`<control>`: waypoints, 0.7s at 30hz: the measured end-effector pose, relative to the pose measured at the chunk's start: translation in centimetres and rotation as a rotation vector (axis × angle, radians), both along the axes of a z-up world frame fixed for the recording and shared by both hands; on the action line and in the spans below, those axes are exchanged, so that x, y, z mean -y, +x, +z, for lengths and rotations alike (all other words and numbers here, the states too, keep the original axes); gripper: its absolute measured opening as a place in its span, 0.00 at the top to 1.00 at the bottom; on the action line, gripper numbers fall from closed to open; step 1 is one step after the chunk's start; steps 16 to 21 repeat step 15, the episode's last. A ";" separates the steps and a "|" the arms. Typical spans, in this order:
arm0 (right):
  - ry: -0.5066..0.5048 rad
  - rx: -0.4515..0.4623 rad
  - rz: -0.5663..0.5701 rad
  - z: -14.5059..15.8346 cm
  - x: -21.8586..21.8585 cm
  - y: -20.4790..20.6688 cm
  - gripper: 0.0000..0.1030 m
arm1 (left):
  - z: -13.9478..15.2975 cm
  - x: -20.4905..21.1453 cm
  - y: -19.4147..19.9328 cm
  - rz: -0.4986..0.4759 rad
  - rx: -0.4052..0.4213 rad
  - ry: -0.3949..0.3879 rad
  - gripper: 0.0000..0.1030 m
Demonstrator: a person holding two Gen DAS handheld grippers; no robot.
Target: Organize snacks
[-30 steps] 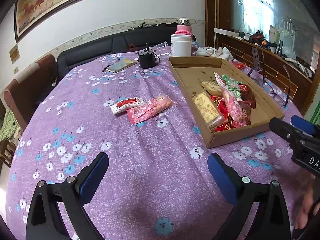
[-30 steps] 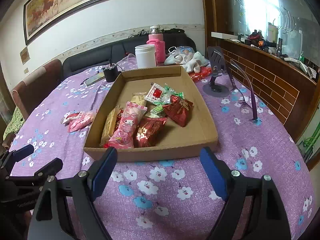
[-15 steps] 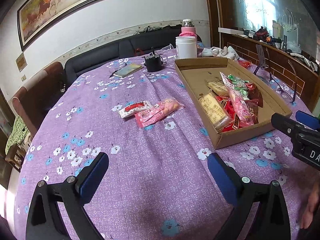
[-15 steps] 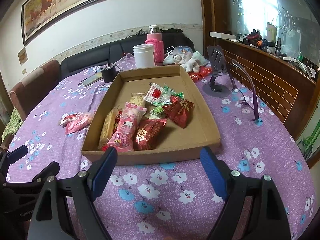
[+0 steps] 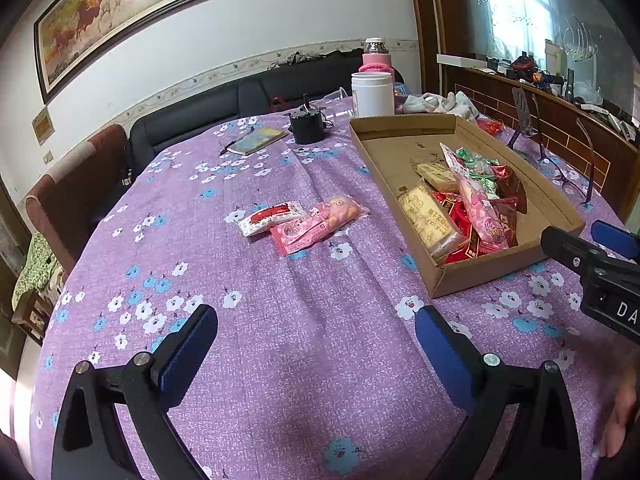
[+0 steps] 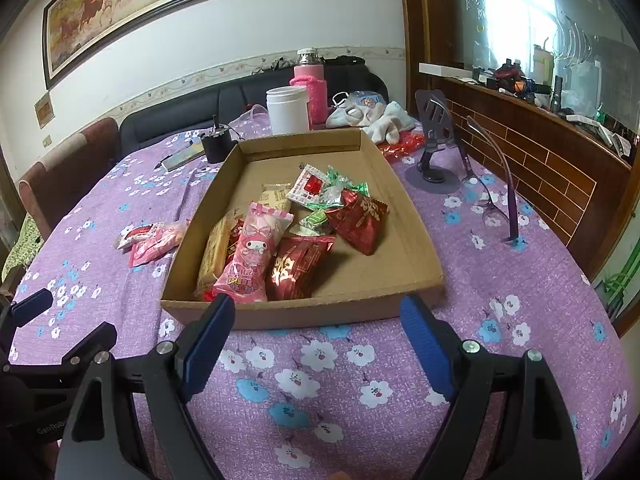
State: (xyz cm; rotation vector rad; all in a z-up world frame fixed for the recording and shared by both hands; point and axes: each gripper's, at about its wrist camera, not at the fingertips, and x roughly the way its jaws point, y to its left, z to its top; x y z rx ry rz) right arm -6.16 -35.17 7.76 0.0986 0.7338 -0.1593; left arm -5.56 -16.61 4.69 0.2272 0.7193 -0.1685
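Now both your left gripper (image 5: 316,344) and right gripper (image 6: 316,332) hang wide open, fingers empty. Those two packets (image 5: 298,222) left of the box (image 5: 560,210) look light, crinkly and slippery; pinch one across its middle.

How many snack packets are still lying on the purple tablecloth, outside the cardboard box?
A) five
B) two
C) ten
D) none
B: just two lie on the tablecloth left of the cardboard box: a white packet with red print and a pink packet touching it. The other snacks are already piled in the box.
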 end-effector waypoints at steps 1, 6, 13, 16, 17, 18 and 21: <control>-0.003 0.001 -0.001 0.0 0.0 0.0 0.19 | 0.0 0.0 0.0 0.000 -0.001 0.000 0.03; -0.005 0.007 -0.004 0.2 0.0 -0.3 0.19 | 0.1 -0.2 0.0 0.008 0.003 0.001 0.03; -0.008 0.011 -0.004 0.4 0.0 -0.4 0.19 | 0.4 -0.7 -0.2 0.018 0.008 -0.009 0.03; -0.010 0.010 -0.005 0.5 0.0 -0.5 0.19 | 0.5 -0.7 -0.2 0.006 0.001 -0.017 0.03; -0.010 0.010 -0.005 0.5 0.0 -0.5 0.19 | 0.5 -0.7 -0.2 0.006 0.001 -0.017 0.03; -0.010 0.010 -0.005 0.5 0.0 -0.5 0.19 | 0.5 -0.7 -0.2 0.006 0.001 -0.017 0.03; -0.010 0.010 -0.005 0.5 0.0 -0.5 0.19 | 0.5 -0.7 -0.2 0.006 0.001 -0.017 0.03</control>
